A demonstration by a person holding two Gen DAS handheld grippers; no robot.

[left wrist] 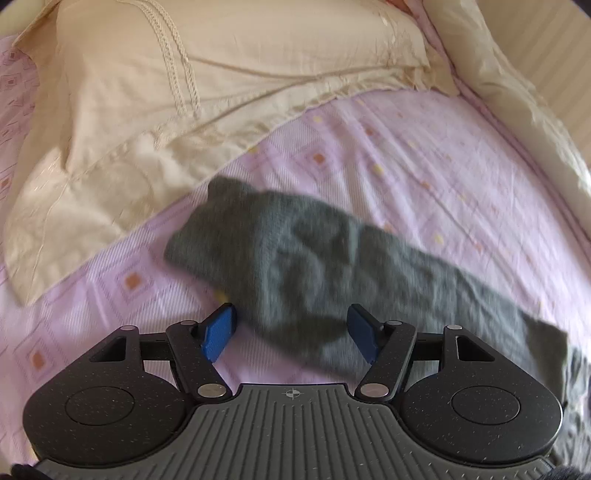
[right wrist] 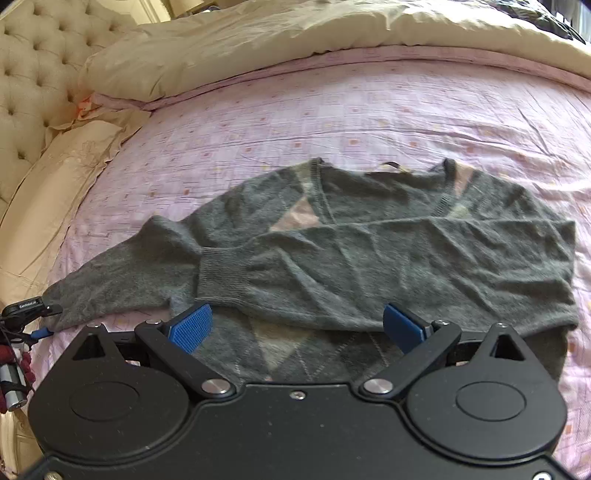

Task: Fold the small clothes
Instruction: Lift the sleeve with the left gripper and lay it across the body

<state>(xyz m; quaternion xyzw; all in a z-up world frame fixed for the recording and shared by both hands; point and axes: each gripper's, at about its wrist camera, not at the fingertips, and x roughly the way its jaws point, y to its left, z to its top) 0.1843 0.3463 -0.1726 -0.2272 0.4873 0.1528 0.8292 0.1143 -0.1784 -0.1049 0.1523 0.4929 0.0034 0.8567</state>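
A grey V-neck sweater [right wrist: 369,258] with a pale diamond pattern lies flat on the pink bedsheet [right wrist: 332,122]. One sleeve is folded across its chest, the ribbed cuff [right wrist: 221,277] pointing left. The other sleeve [right wrist: 122,280] stretches out to the left. My right gripper [right wrist: 297,326] hovers open just over the sweater's lower body, near the folded sleeve. The outstretched sleeve [left wrist: 332,266] looks blurred in the left wrist view. It runs between the blue pads [left wrist: 219,330] of my open left gripper [left wrist: 291,330]. That left gripper [right wrist: 27,308] also shows at the sleeve's end.
Cream pillows [left wrist: 184,92] lie beyond the sleeve. A tufted headboard [right wrist: 26,74] rises at the left, and a cream duvet [right wrist: 295,33] is bunched along the far side. Bare pink sheet [left wrist: 424,166] surrounds the sweater.
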